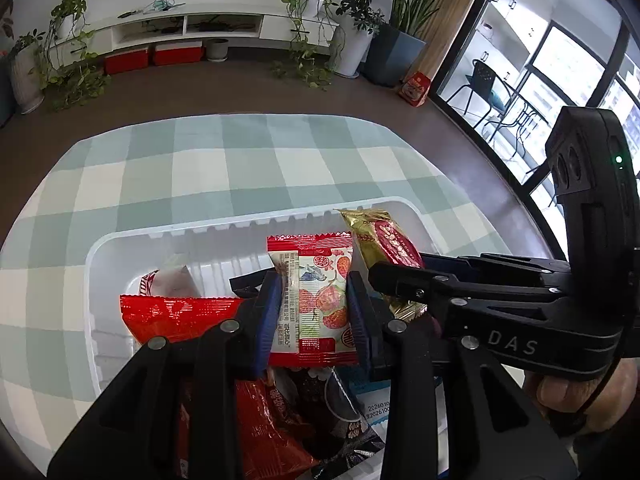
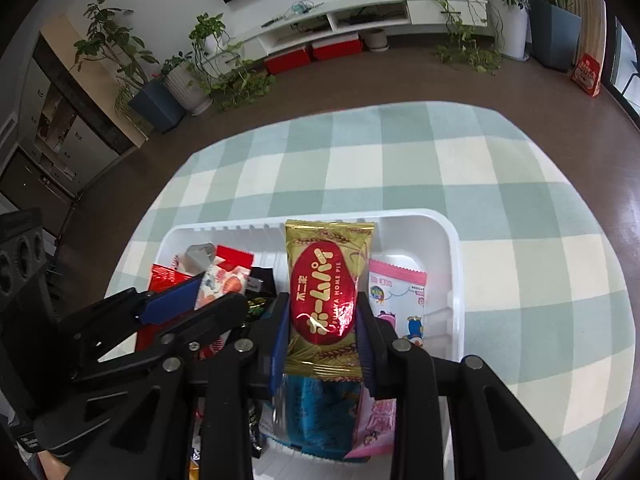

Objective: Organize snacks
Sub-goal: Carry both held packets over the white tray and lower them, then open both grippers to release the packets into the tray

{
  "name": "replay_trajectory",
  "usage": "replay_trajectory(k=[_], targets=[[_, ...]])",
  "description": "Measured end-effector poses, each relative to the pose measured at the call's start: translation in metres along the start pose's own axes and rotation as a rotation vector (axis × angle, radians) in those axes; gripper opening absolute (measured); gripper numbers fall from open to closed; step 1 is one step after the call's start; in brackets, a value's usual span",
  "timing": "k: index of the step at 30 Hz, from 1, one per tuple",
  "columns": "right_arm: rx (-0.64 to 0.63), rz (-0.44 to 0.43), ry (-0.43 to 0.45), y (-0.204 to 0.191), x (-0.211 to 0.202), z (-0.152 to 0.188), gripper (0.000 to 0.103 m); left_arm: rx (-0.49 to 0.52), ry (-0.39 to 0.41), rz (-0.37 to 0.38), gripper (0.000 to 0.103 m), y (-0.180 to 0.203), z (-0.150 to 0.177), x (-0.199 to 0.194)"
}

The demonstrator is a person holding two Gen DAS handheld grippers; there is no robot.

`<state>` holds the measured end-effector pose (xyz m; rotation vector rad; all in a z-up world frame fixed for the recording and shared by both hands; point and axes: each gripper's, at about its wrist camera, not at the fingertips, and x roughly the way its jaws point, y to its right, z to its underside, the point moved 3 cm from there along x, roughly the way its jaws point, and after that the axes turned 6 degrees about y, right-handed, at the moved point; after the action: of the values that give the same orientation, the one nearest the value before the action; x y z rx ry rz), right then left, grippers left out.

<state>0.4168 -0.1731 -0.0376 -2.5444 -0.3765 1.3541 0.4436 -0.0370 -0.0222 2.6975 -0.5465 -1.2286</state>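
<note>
— Nearest the left lens, what is seen?
— Black linkage bars of the left gripper (image 1: 312,312), whose blue-padded jaws are pressed against both sides of a white snack packet with red ends and strawberry print (image 1: 316,300). It is held upright above the white plastic tray (image 1: 100,264).

— And on the other side?
— A gold wrapper with a red oval label (image 2: 325,300) is pinched between the jaws of the right gripper (image 2: 323,320), likewise over the tray (image 2: 454,280).

— What else lies in the tray?
— A shiny red foil packet (image 1: 176,316) is seen at the left, a pink cartoon-printed packet (image 2: 396,300) at the right, and a blue packet (image 2: 320,412) below the gold one.

— What carries it all?
— A table covered with a green-and-white checked cloth (image 2: 400,168); potted plants (image 1: 360,32) are lined up along the far wall.
</note>
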Motion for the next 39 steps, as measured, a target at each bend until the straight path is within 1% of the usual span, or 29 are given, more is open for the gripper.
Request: replay_trajectory(k=[5,10,14,17,20,22,23,25,26,28,29,30,31,33,34,35,36,37,39], targets=[[-0.006,-0.008,-0.016,0.000,0.011,0.002,0.033,-0.009,-0.007,-0.013,0.033,-0.005,0.003,0.003],[0.021,-0.027,-0.014,0.003,0.011,0.003,0.034,-0.012,-0.012,-0.020,0.042,-0.008,0.005,0.001],[0.030,-0.032,-0.011,0.005,0.008,0.003,0.034,-0.012,-0.013,-0.018,0.044,-0.007,0.006,0.000],[0.047,-0.045,-0.007,0.006,0.007,0.003,0.034,-0.015,-0.007,-0.010,0.048,-0.006,0.007,-0.003],[0.074,-0.062,0.007,0.009,0.002,0.003,0.037,-0.026,0.010,-0.001,0.056,-0.005,0.006,-0.010],[0.085,-0.070,0.021,0.010,-0.002,0.003,0.044,-0.030,0.023,-0.003,0.064,-0.004,0.005,-0.017],[0.087,-0.071,0.027,0.010,-0.005,0.004,0.046,-0.032,0.030,-0.001,0.066,-0.003,0.005,-0.020],[0.089,-0.069,0.037,0.009,-0.009,0.004,0.053,-0.038,0.040,0.001,0.068,-0.003,0.005,-0.027],[0.094,-0.068,0.043,0.010,-0.013,0.004,0.054,-0.042,0.047,0.003,0.069,-0.003,0.006,-0.032],[0.108,-0.077,0.056,0.011,-0.020,0.005,0.057,-0.060,0.063,0.030,0.076,-0.001,0.007,-0.043],[0.121,-0.084,0.067,0.012,-0.027,0.006,0.058,-0.070,0.073,0.048,0.077,-0.001,0.007,-0.049],[0.131,-0.091,0.079,0.012,-0.033,0.006,0.062,-0.078,0.083,0.063,0.081,0.001,0.007,-0.057],[0.138,-0.099,0.093,0.011,-0.039,0.006,0.066,-0.080,0.093,0.068,0.087,0.003,0.007,-0.064],[0.138,-0.122,0.124,0.009,-0.058,0.008,0.069,-0.068,0.127,0.079,0.095,0.010,0.005,-0.086],[0.133,-0.136,0.138,0.007,-0.067,0.009,0.072,-0.060,0.149,0.090,0.099,0.013,0.004,-0.098],[0.124,-0.152,0.155,0.005,-0.078,0.011,0.074,-0.053,0.172,0.099,0.101,0.017,0.003,-0.112],[0.109,-0.168,0.179,0.002,-0.092,0.014,0.079,-0.050,0.194,0.101,0.103,0.020,0.003,-0.127],[0.099,-0.180,0.198,-0.001,-0.102,0.017,0.082,-0.049,0.216,0.103,0.103,0.022,0.002,-0.140],[0.081,-0.205,0.234,-0.008,-0.128,0.030,0.084,-0.036,0.262,0.124,0.103,0.026,0.004,-0.170]])
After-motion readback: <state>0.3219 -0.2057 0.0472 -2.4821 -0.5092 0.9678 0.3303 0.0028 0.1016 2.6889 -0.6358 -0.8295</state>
